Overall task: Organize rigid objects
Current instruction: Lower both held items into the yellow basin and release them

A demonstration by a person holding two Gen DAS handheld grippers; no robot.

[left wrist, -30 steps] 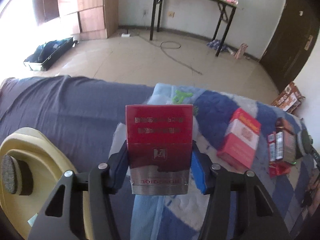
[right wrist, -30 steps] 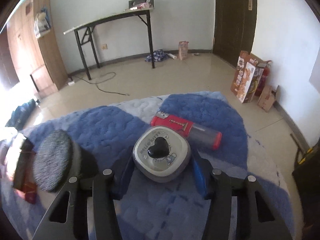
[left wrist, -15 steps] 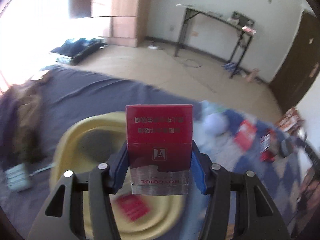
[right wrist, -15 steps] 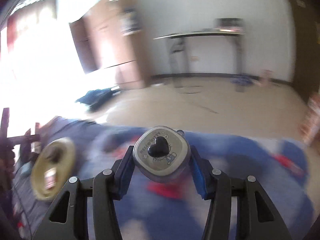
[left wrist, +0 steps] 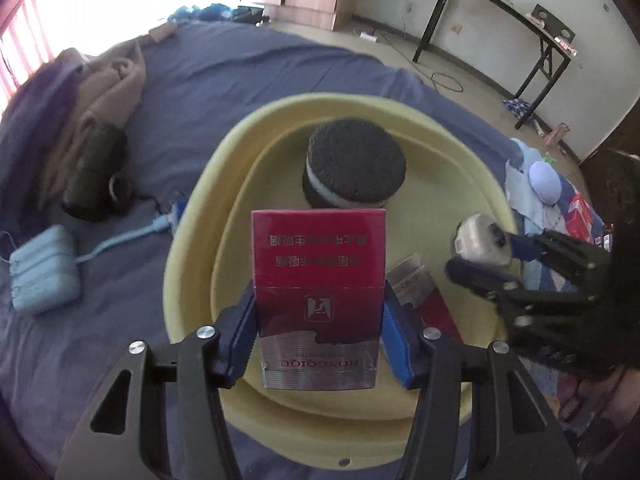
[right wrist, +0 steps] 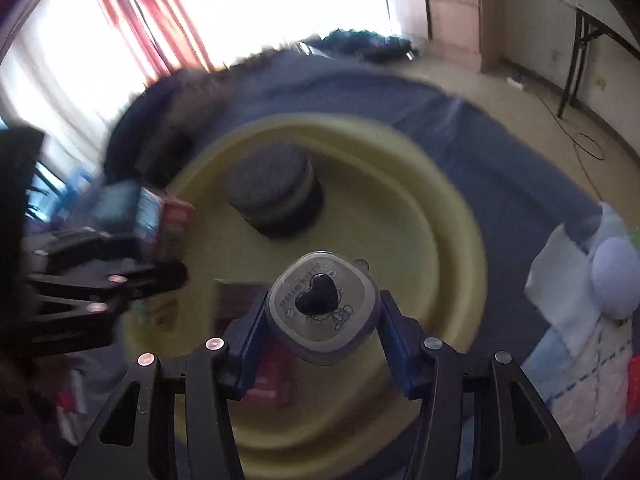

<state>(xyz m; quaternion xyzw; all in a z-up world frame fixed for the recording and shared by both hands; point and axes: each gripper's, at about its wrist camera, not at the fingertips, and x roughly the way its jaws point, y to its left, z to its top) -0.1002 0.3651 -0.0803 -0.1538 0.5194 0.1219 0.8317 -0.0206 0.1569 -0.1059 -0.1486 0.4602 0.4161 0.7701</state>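
My left gripper point(left wrist: 319, 336) is shut on a red and silver cigarette pack point(left wrist: 319, 280), held above the yellow basin point(left wrist: 240, 144). In the basin lie a round dark grey puck with a white band point(left wrist: 354, 168) and a second red pack point(left wrist: 434, 300). My right gripper point(right wrist: 322, 320) is shut on a small grey rounded case with a black heart on its lid point(right wrist: 323, 306), also above the basin point(right wrist: 452, 216). In the left wrist view the right gripper point(left wrist: 484, 254) and its case point(left wrist: 478, 240) hang over the basin's right rim. The left gripper point(right wrist: 160, 264) shows blurred at the left of the right wrist view.
The basin rests on a dark blue bedsheet point(left wrist: 200, 80). Brown and dark clothing point(left wrist: 92, 120) and a light blue charger with cable point(left wrist: 44, 268) lie to its left. A blue patterned quilt with a pale ball point(left wrist: 544, 182) and a red box point(left wrist: 578, 216) lies to the right.
Both grippers swung left from the quilt to above the yellow basin, each keeping its load. The right gripper came into the left wrist view.
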